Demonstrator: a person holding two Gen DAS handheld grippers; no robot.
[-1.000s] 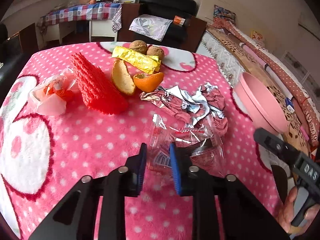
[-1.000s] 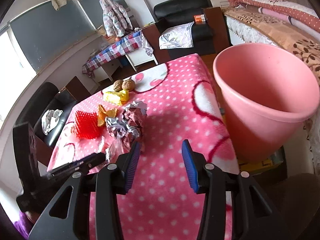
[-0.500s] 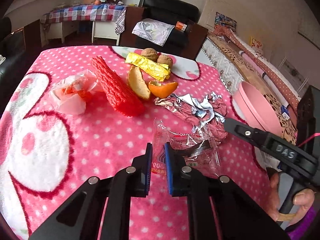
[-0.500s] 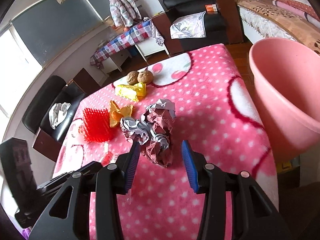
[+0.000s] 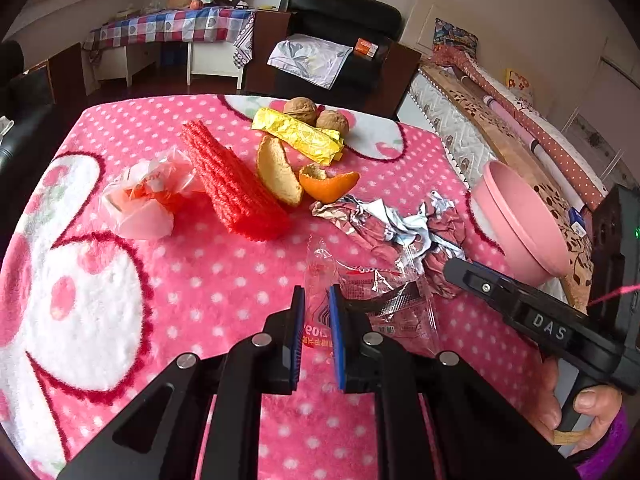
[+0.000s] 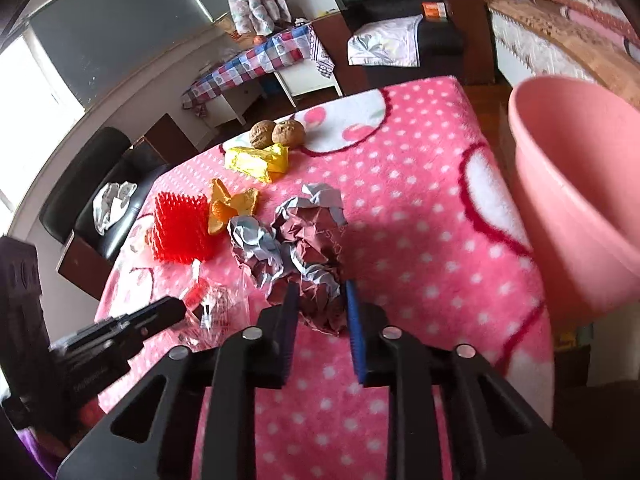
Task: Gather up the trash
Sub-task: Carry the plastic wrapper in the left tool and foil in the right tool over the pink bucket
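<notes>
My left gripper (image 5: 317,300) is shut on the edge of a clear plastic wrapper (image 5: 380,300) with red print, lifting it a little off the pink dotted tablecloth (image 5: 160,280). My right gripper (image 6: 320,300) is open, its jaws on either side of the near end of a crumpled silver and maroon foil wrapper (image 6: 308,240), which also shows in the left wrist view (image 5: 400,224). A pink bin (image 6: 580,200) stands off the table's right edge; it also shows in the left wrist view (image 5: 520,220).
Further back lie a red foam net (image 5: 232,184), orange peels (image 5: 304,176), a yellow foil wrapper (image 5: 300,136), two walnuts (image 5: 316,114) and a crumpled clear bag (image 5: 148,196). A black chair (image 5: 344,20) and a bed (image 5: 520,120) stand beyond the table.
My left gripper closed on the clear wrapper and lifted its edge. My right gripper swung left from the bin and came down around the crumpled foil, still open.
</notes>
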